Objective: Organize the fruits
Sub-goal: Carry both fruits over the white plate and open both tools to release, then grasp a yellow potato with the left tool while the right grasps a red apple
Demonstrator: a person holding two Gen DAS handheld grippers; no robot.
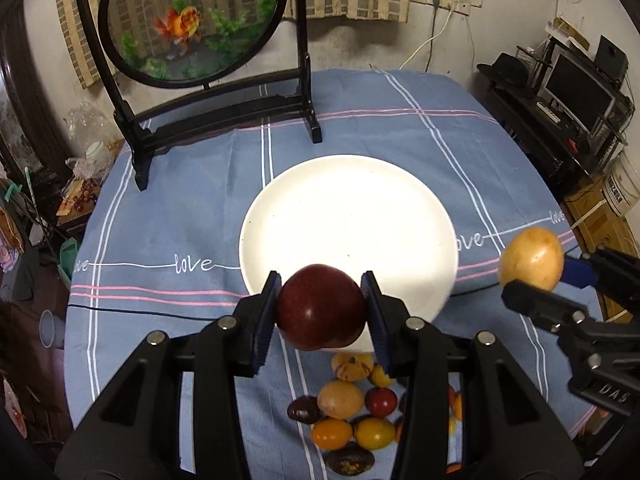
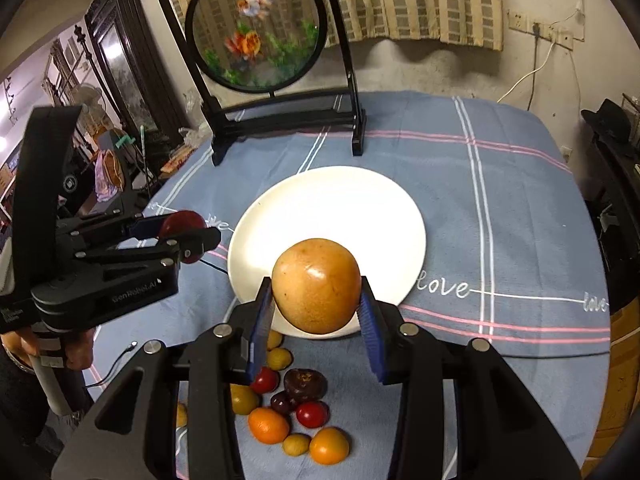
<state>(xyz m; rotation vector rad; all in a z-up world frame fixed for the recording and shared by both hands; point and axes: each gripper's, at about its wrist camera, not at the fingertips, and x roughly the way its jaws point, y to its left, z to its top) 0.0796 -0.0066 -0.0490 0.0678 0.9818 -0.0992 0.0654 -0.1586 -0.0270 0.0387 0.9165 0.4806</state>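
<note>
Now both tongs carry fruit above the near edge of the white plate (image 1: 348, 208), which lies bare at the centre of the blue checked cloth (image 1: 180, 184) covering the counter. The left tongs (image 1: 322, 308) pinch a dark red round fruit (image 1: 320, 306) between their blue pads, low in the middle of the left wrist view. The right tongs (image 2: 318, 300) pinch a yellow-brown round fruit (image 2: 316, 286) the same way, low centre in the right wrist view — that fruit also shows at the right edge of the left view, beside the plate's rim. At the left of the right wrist view, a hand (image 2: 78, 354) grips the handle of the left tongs.

Below the plate, at the bottom of both frames, sits a loose pile of small fruits (image 2: 288, 412) on the cloth — orange, yellow, red and dark brown ones, touching or just beside one another. A round framed goldfish screen (image 1: 192, 20) stands on its black stand at the upper left, beyond the plate.
</note>
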